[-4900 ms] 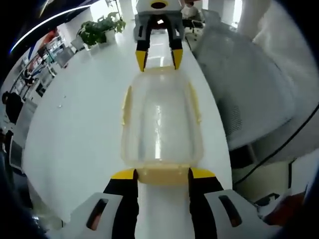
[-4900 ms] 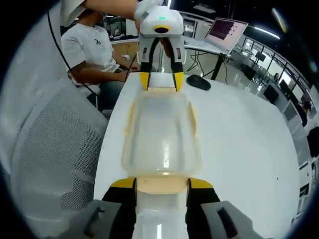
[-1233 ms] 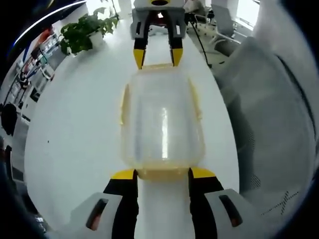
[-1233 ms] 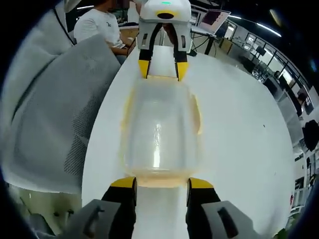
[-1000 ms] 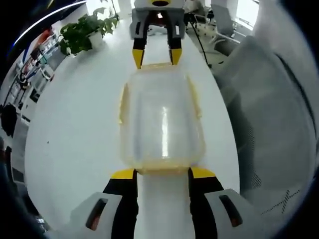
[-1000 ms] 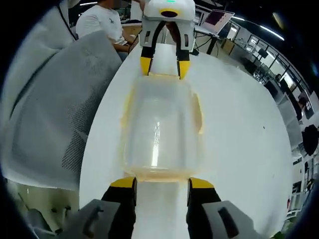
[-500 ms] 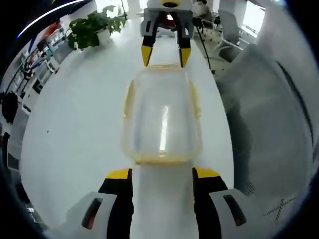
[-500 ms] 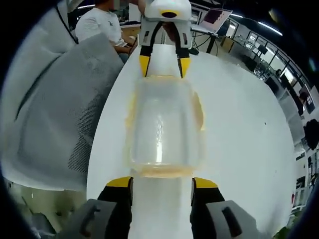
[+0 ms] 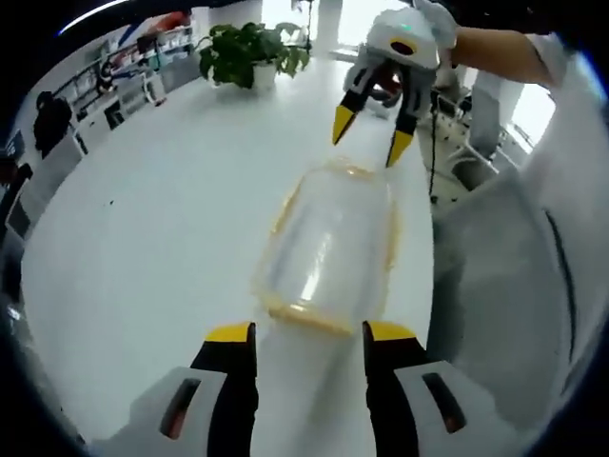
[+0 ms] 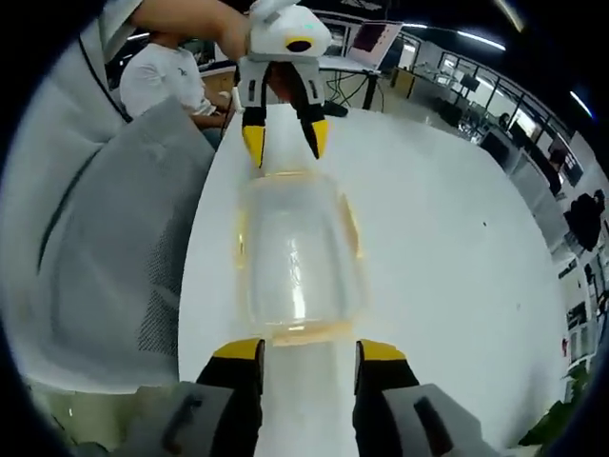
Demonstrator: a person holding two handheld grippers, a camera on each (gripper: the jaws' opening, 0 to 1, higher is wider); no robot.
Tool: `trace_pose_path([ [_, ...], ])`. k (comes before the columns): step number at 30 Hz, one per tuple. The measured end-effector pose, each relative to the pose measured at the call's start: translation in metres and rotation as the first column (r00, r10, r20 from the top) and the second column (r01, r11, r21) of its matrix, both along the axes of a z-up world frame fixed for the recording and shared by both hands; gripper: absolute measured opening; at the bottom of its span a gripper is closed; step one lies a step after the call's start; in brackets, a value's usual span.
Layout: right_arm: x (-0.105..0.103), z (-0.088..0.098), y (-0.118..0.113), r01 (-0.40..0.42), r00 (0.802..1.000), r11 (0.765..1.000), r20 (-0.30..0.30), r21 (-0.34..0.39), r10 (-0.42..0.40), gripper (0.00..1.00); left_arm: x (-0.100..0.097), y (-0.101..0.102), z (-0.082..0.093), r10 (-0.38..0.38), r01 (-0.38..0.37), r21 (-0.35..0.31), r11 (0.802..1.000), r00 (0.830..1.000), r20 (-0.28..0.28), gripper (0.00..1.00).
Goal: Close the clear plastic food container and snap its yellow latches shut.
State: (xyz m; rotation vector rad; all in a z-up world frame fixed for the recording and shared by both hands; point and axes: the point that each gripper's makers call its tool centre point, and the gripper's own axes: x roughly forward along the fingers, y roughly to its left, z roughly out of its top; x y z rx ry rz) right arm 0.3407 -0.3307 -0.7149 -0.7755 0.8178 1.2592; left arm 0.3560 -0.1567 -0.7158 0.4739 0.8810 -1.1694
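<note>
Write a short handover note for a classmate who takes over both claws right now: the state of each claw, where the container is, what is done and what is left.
Left claw: open, empty, just short of the near end of the container.
Right claw: open, empty, at the container's opposite end latch.
The clear container sits on the white table, lid on, between the two claws; neither claw touches it.
Done: lid looks seated and the yellow latches appear folded down along the rim.
Left: I cannot tell whether every latch is fully snapped. Probably check each one and press any that is loose.

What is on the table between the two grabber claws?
The clear food container with yellow latches sits between the left gripper and right gripper, seen in both views.
</note>
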Motion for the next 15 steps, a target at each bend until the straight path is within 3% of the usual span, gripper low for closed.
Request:
trace_pose_path([
  [3, 0.004, 0.001, 0.003, 0.06, 0.998, 0.998, 0.001, 0.015, -0.06, 0.39, -0.001, -0.002, 0.002, 0.046, -0.047, -0.021, 0.999, 0.998, -0.03, 0.42],
  [6, 0.009, 0.004, 0.007, 0.129, 0.992, 0.991, -0.001, 0.047, -0.129, 0.31, 0.003, -0.001, 0.001, 0.091, -0.091, -0.015, 0.996, 0.996, -0.023, 0.38],
  [8, 0.013, 0.003, 0.009, 0.239, 0.971, 0.967, -0.038, 0.085, -0.237, 0.27, 0.004, -0.001, 0.0, 0.135, -0.136, -0.017, 0.991, 0.99, -0.038, 0.37],
  [12, 0.02, -0.004, 0.006, 0.361, 0.932, 0.928, -0.058, 0.095, -0.357, 0.31, 0.002, -0.004, -0.001, 0.226, -0.233, -0.054, 0.971, 0.967, -0.115, 0.39],
  [15, 0.015, -0.005, 0.008, 0.396, 0.916, 0.912, -0.111, 0.102, -0.385, 0.22, 0.003, -0.004, -0.003, 0.262, -0.273, -0.067, 0.96, 0.954, -0.143, 0.38],
])
